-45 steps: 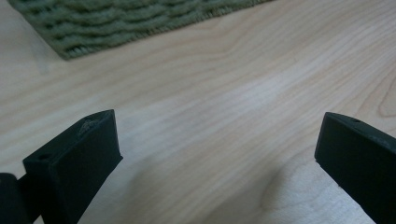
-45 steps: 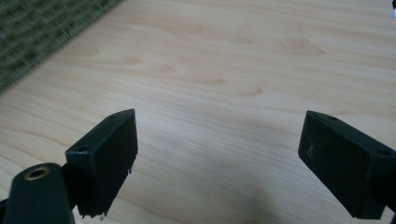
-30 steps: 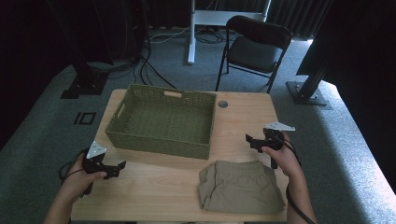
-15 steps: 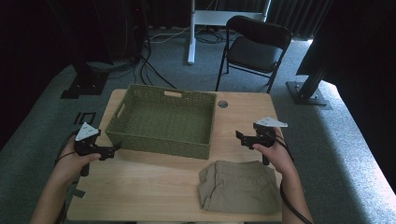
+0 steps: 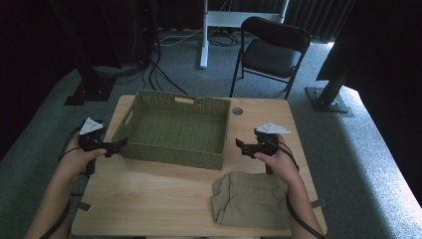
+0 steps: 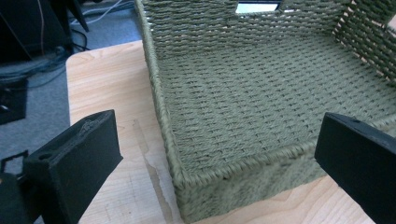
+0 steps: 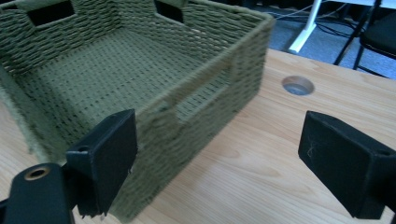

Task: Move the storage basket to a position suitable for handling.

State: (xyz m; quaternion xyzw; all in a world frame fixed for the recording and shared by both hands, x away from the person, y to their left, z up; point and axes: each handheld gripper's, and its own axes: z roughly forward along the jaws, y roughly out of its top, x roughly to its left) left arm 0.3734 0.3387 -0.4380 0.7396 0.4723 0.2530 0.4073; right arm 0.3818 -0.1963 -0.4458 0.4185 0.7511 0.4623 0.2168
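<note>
An empty green woven basket (image 5: pixel 174 155) stands at the back middle of the wooden table (image 5: pixel 159 199). A folded khaki garment (image 5: pixel 251 201) lies at the front right. My left gripper (image 5: pixel 117 146) is open at the basket's front left corner; in the left gripper view its wide jaws (image 6: pixel 219 163) straddle that corner of the basket (image 6: pixel 243 186). My right gripper (image 5: pixel 242 146) is open just off the basket's right wall, above the garment. In the right gripper view its jaws (image 7: pixel 224 163) frame the basket's near corner (image 7: pixel 196 116) and bare table.
A round cable hole (image 5: pixel 237 111) (image 7: pixel 298 85) sits in the table behind the right gripper. A black folding chair (image 5: pixel 271 50) and a white desk leg (image 5: pixel 204 35) stand beyond the table. Grey carpet surrounds it.
Both hands have moved forward and inward toward the basket. The left gripper rose from the front left to the basket's corner; the right one shifted left toward its right wall.
</note>
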